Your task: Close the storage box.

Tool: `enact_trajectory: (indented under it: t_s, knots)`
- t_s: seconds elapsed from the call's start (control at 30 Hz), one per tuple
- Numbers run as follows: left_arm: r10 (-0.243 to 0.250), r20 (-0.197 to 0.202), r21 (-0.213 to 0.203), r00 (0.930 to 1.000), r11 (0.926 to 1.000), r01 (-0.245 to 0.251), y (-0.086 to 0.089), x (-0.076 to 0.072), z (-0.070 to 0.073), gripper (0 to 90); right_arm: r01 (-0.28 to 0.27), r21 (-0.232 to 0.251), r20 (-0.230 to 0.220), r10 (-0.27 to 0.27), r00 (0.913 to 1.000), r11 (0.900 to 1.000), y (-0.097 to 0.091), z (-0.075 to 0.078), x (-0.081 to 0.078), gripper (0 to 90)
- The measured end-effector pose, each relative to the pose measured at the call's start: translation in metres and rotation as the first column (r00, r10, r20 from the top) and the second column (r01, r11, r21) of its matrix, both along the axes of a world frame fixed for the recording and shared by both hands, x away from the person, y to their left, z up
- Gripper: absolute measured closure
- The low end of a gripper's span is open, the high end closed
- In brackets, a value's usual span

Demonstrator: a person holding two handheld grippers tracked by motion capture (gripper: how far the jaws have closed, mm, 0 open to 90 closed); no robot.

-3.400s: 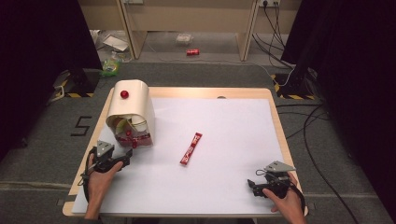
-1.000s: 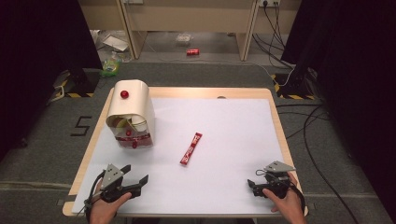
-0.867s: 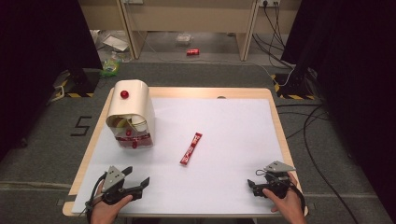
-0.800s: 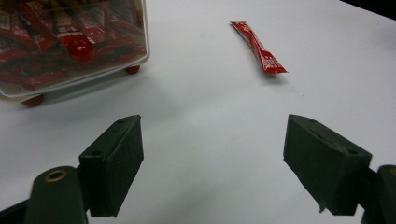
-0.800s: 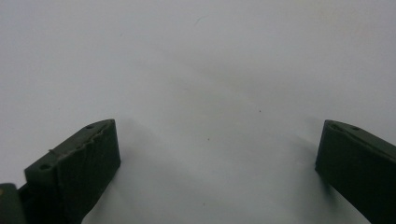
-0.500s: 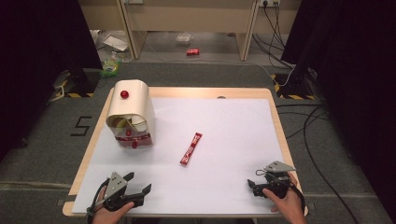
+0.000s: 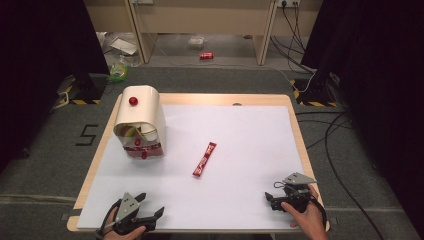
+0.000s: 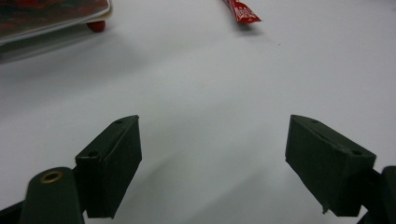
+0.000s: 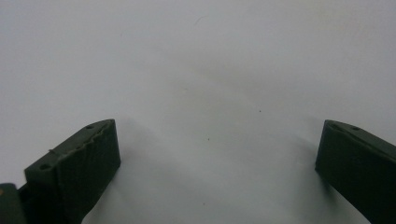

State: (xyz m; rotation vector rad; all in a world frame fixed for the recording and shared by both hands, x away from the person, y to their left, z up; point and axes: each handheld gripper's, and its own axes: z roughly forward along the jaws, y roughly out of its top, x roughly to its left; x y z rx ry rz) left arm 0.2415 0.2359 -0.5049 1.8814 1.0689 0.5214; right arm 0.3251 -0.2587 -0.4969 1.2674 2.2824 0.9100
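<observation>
A red can (image 7: 206, 55) is seen lying on the grey floor beyond the wooden table (image 7: 225, 98), near a clear packet (image 7: 196, 42). A green bundle (image 7: 118, 73) and white papers (image 7: 123, 46) are left at the far left. A white "5" (image 7: 88, 135) is marked beside the table, and black cables (image 7: 334, 145) are trailed along its right.

Long red snack bar wrapper (image 7: 204, 159): glossy foil. White table sheet (image 7: 240, 135): matt, smooth. Table's pale wooden rim (image 7: 220, 99): bare.

Lab/studio setup: black curtains (image 7: 45, 60), taped floor marks (image 7: 90, 134), loose cables (image 7: 330, 130)
</observation>
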Motion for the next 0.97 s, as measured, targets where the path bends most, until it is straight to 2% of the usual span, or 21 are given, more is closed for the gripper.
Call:
enact_trajectory:
  t_s: [0.3,0.47,0.57,0.97]
  knots:
    - [-0.011,-0.023,0.012,0.9997,0.9999,0.011,-0.001,-0.009,-0.010,17.8,-0.001,0.000,0.000,0.001,1.0000,1.0000,0.000,0.000,0.000,0.4]
    - [-0.003,-0.015,0.011,0.9999,0.9999,0.003,-0.001,-0.011,-0.012,17.3,-0.001,0.000,0.000,0.001,1.0000,1.0000,0.000,0.000,0.000,0.4]
    - [-0.001,-0.004,0.037,1.0000,0.9993,0.001,-0.004,-0.012,-0.013,16.7,0.000,0.000,0.000,0.000,1.0000,1.0000,0.000,0.000,0.000,0.4]
    - [0.001,-0.007,0.025,1.0000,0.9997,0.000,-0.003,-0.012,-0.013,16.8,-0.001,0.000,0.001,0.001,1.0000,1.0000,0.000,0.000,0.000,0.4]
